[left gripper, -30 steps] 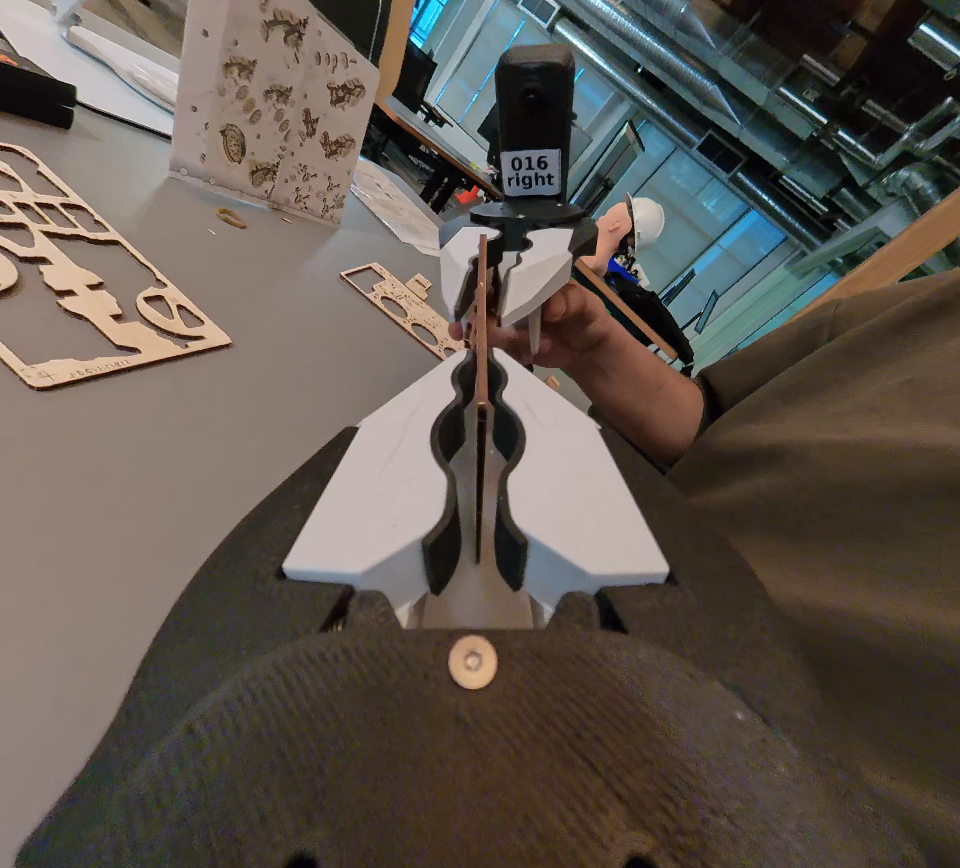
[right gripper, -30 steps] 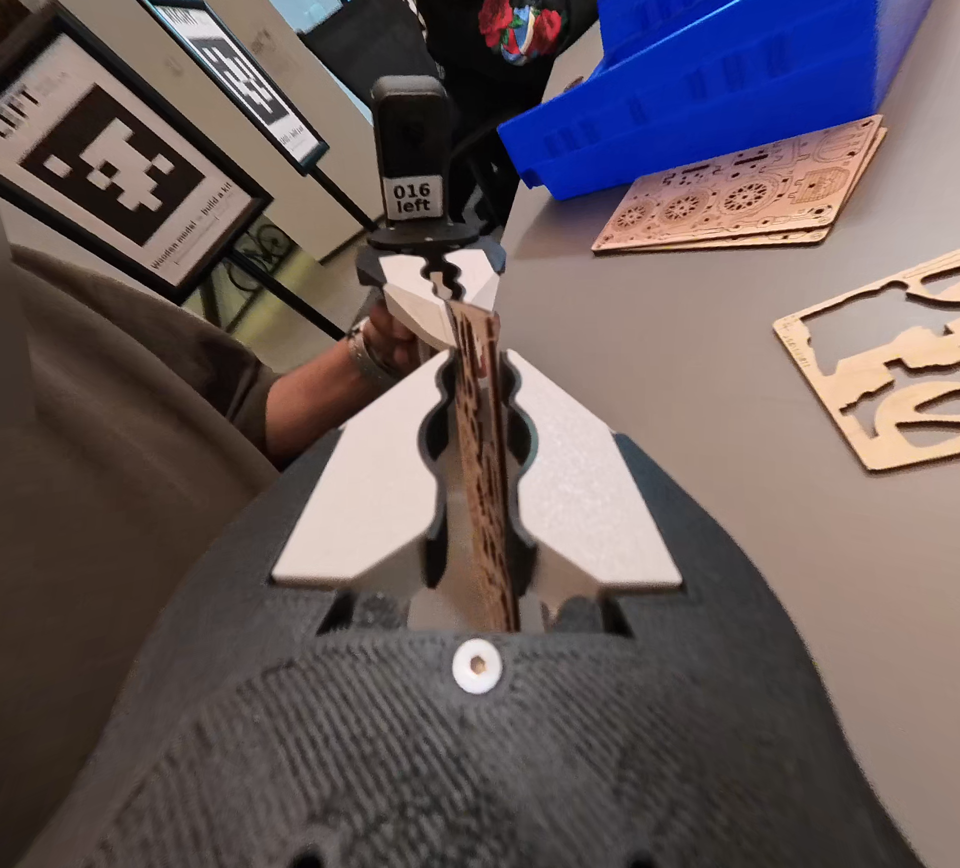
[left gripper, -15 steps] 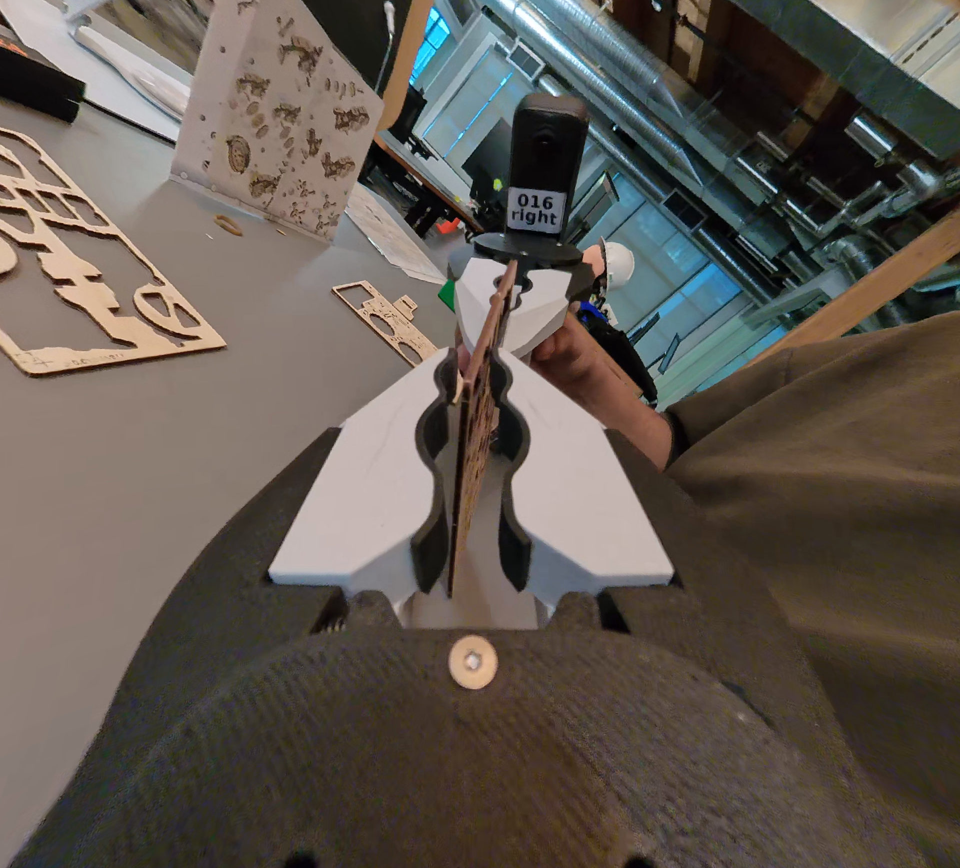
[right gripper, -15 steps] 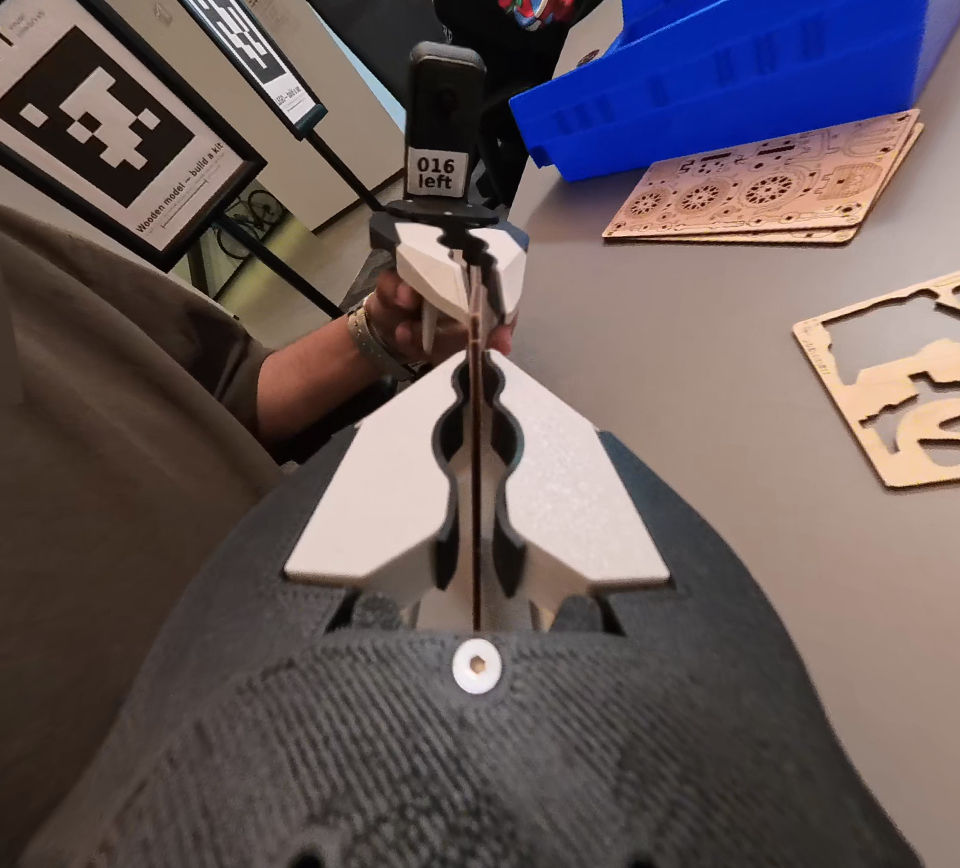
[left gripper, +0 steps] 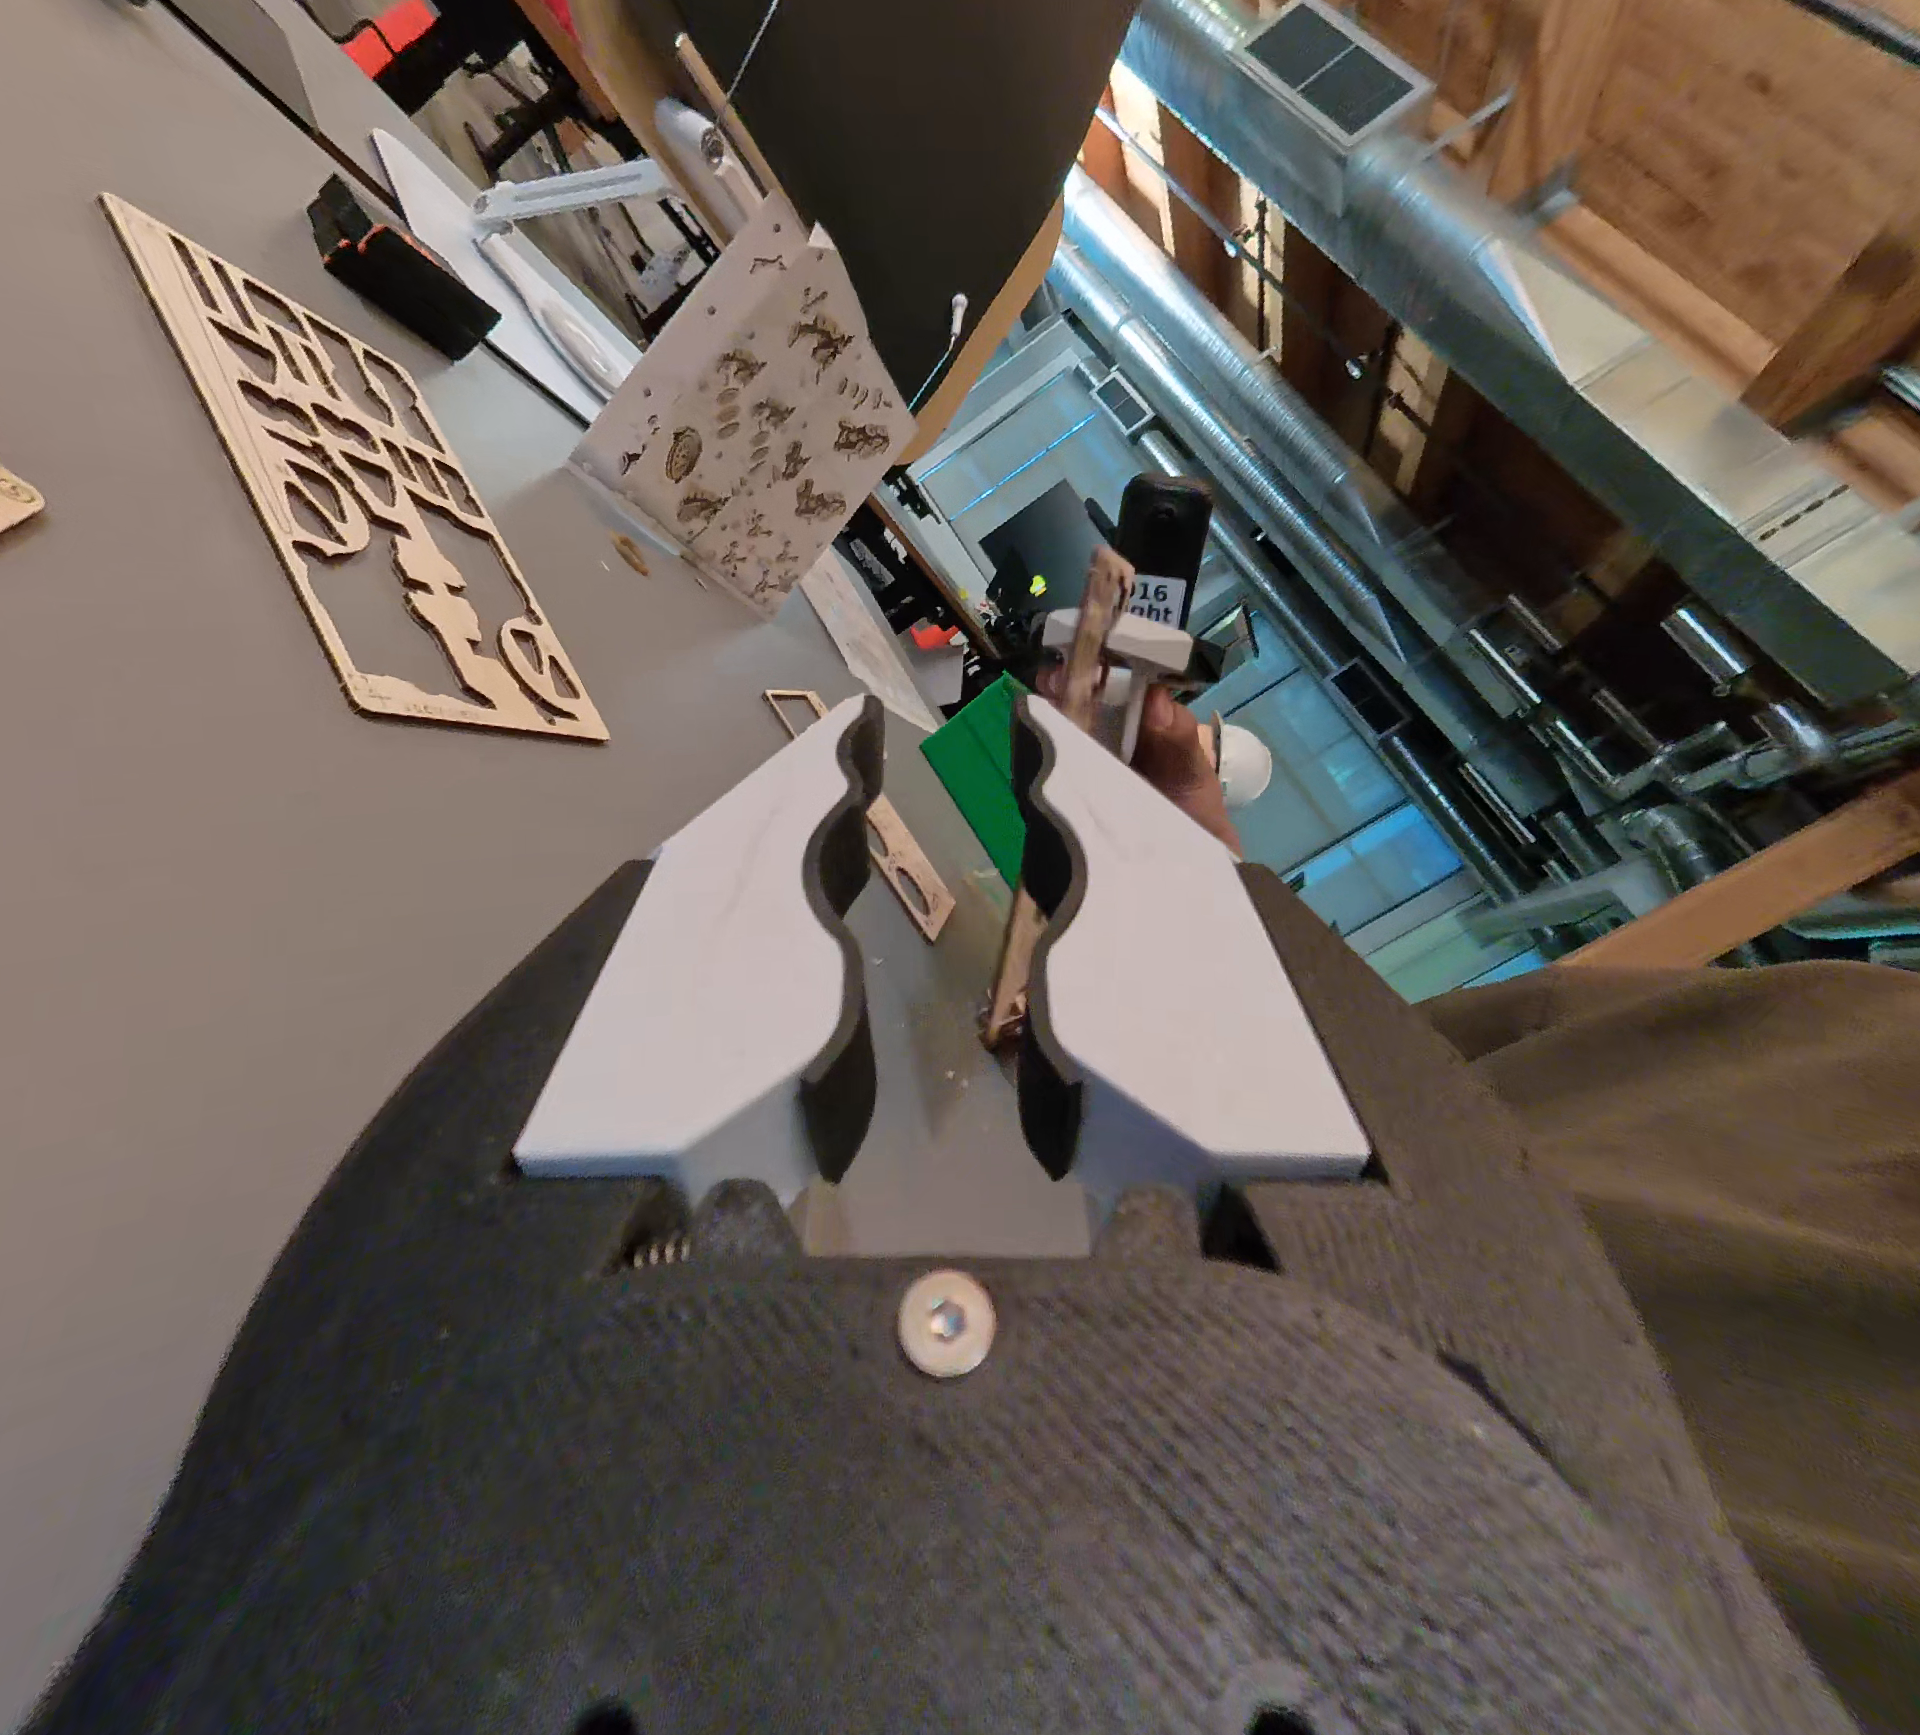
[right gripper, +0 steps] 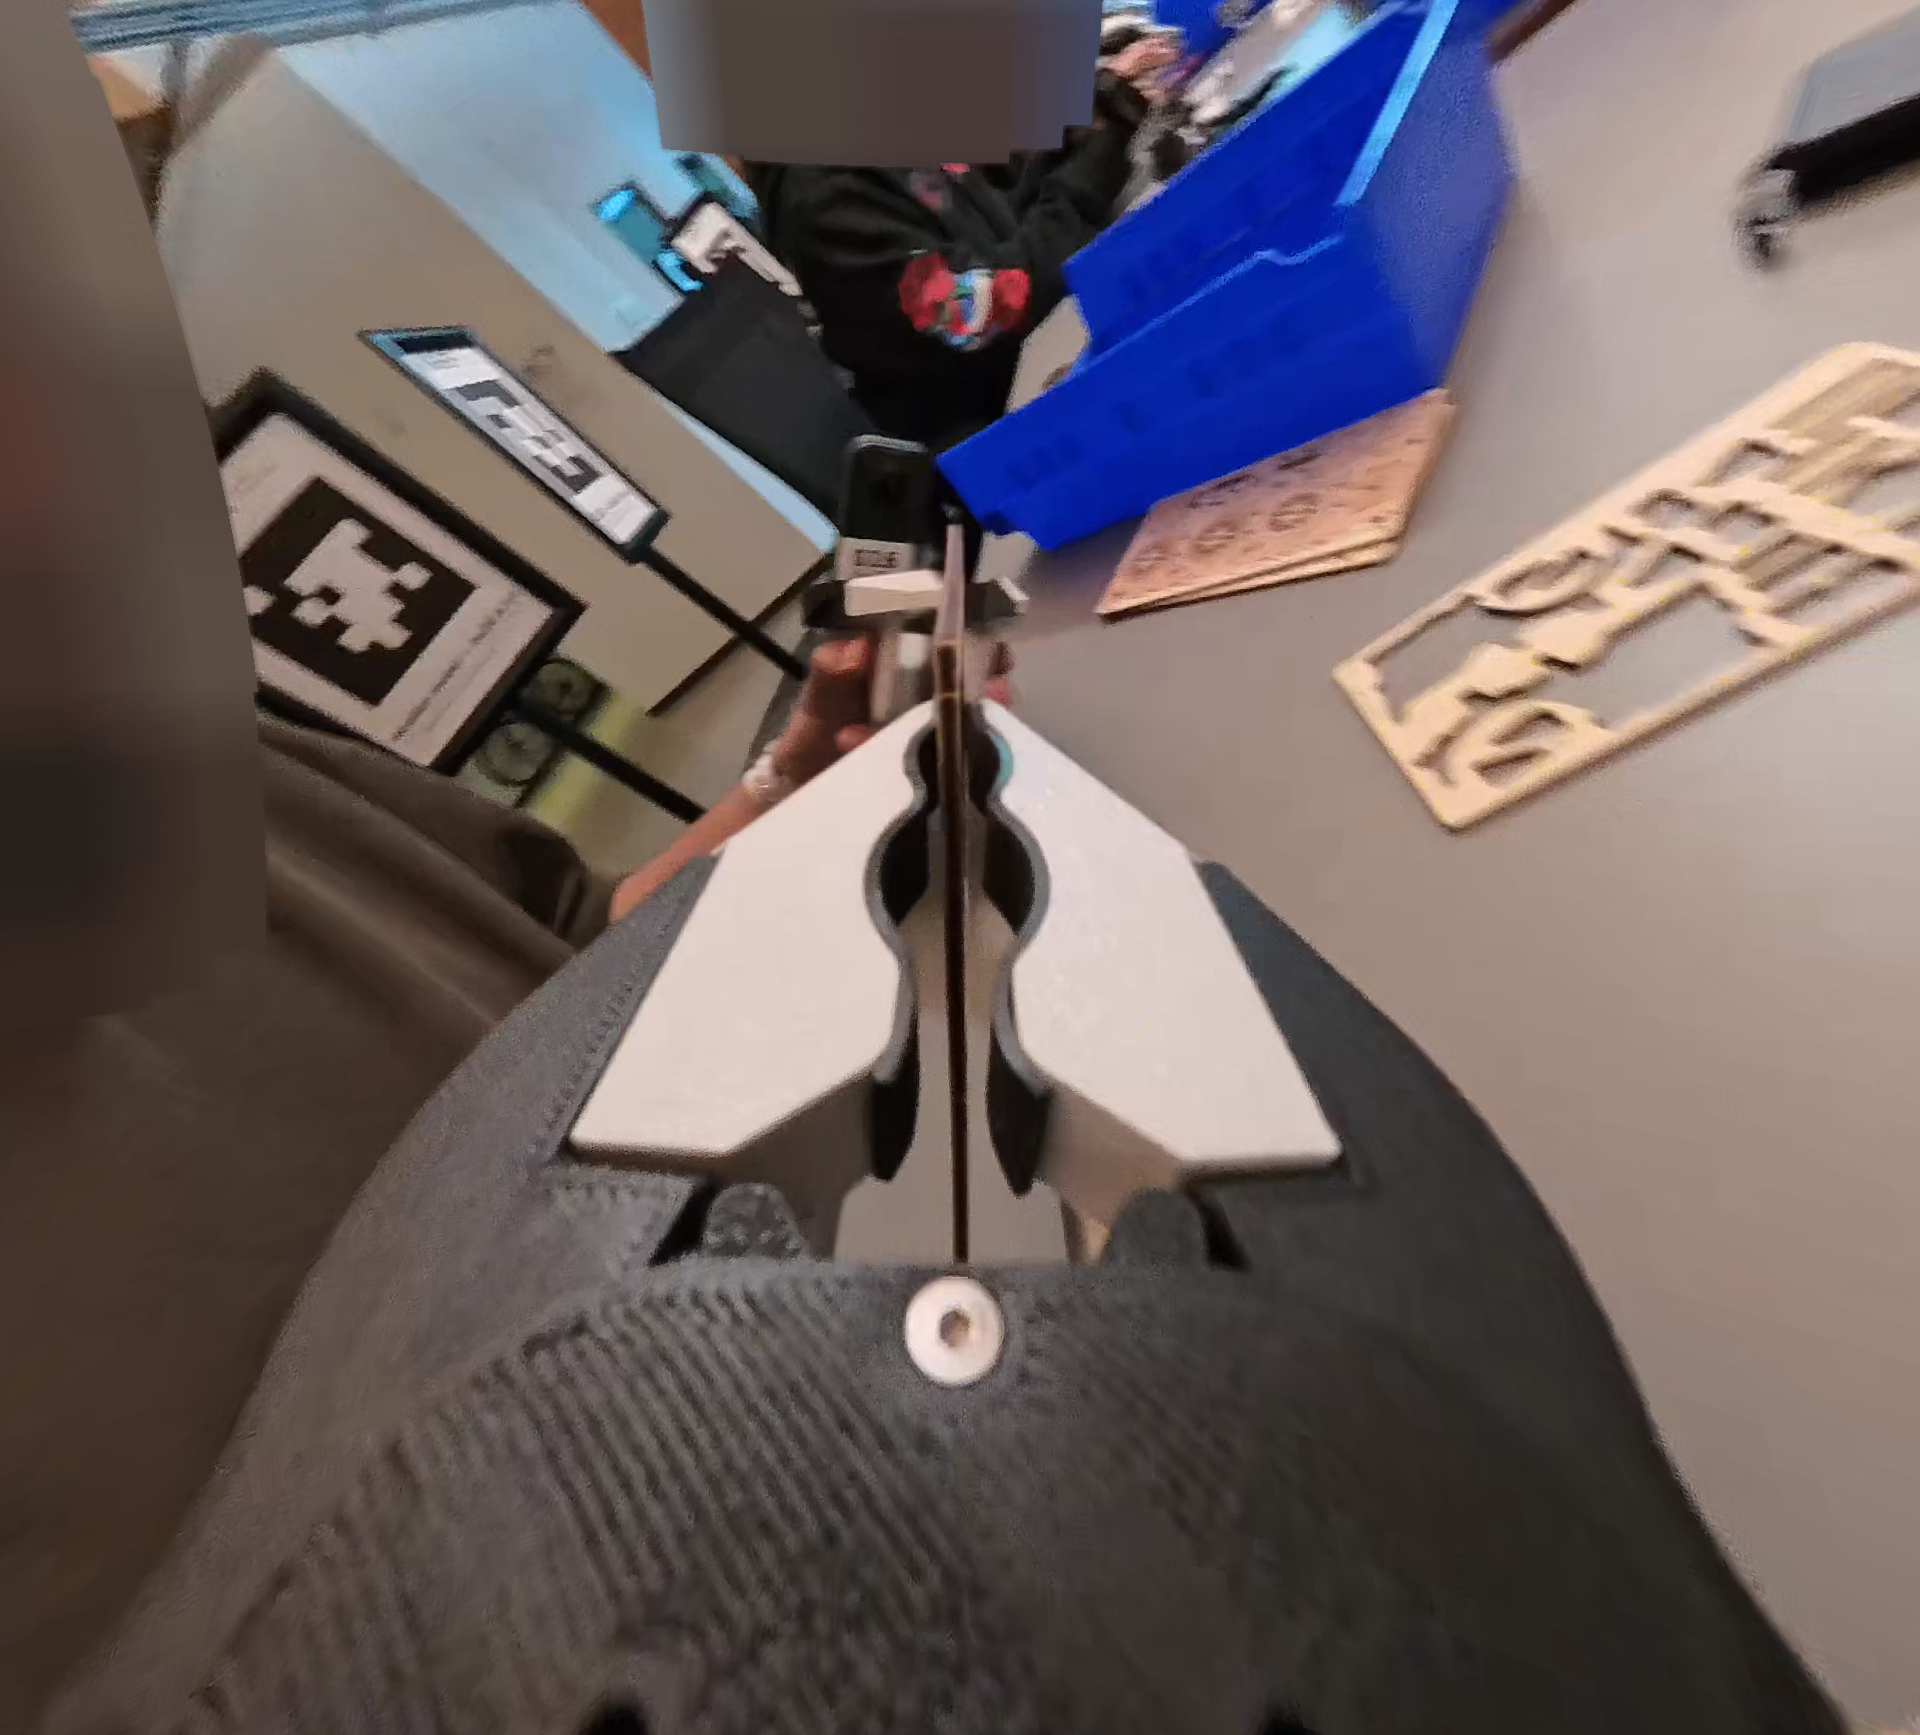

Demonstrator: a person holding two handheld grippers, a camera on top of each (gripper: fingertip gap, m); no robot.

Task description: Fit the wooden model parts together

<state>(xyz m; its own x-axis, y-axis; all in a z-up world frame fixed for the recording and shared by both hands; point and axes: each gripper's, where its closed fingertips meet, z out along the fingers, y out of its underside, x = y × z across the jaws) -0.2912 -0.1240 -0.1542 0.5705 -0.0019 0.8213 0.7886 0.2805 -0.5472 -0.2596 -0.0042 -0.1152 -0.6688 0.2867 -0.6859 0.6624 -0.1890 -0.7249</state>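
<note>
The left gripper (left gripper: 945, 740) hangs above the grey table (left gripper: 208, 906) with its jaws spread wide. A thin wooden piece (left gripper: 1023, 937) leans against its right finger (left gripper: 1143, 958), running up to the right gripper (left gripper: 1117, 646) farther off. An emptied wooden sheet (left gripper: 343, 480) lies flat at left.

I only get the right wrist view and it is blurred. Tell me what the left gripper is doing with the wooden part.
Observer: In the left wrist view the left gripper is open, with a wide gap between its fingers.
Operator: Report where the wooden part sits in that gap.
Observer: The wooden part leans against the finger on the picture's right, and the other finger is clear of it.
Operator: Describe what stands beyond the gripper.
Observer: A white sheet printed with small brown figures stands propped on the grey table.
</note>
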